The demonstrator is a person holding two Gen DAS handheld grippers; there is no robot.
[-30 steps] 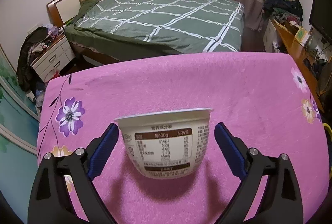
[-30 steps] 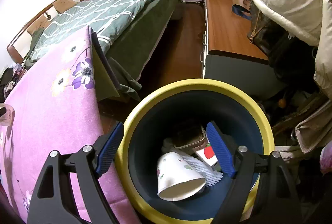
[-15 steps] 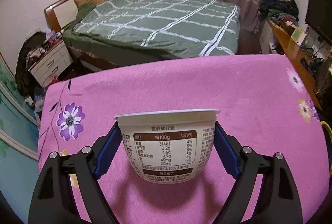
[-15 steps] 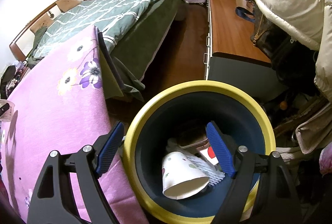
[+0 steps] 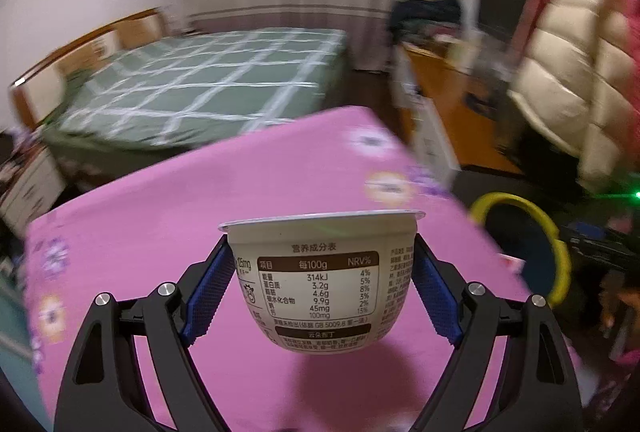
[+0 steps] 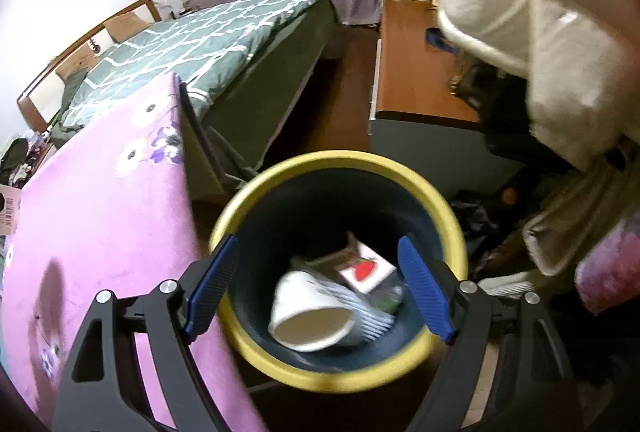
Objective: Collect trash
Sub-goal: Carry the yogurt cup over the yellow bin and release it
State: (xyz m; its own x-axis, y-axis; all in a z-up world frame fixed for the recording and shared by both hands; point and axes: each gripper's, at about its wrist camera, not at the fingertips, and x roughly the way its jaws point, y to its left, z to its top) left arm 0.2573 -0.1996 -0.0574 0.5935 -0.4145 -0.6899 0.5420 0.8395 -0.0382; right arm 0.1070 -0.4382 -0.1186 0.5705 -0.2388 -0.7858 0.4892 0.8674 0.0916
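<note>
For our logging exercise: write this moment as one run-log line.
left gripper: shut on pudding cup | right gripper: open, above bin | cup: lifted

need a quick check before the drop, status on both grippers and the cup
Left gripper shut on pudding cup. Right gripper open, empty. Bin unobstructed.

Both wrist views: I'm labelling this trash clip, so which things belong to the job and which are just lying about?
Job: pudding cup in left gripper; yellow-rimmed bin; paper cup inside; right gripper.
Lying about: bed, puffer jacket, desk, pink tablecloth.
</note>
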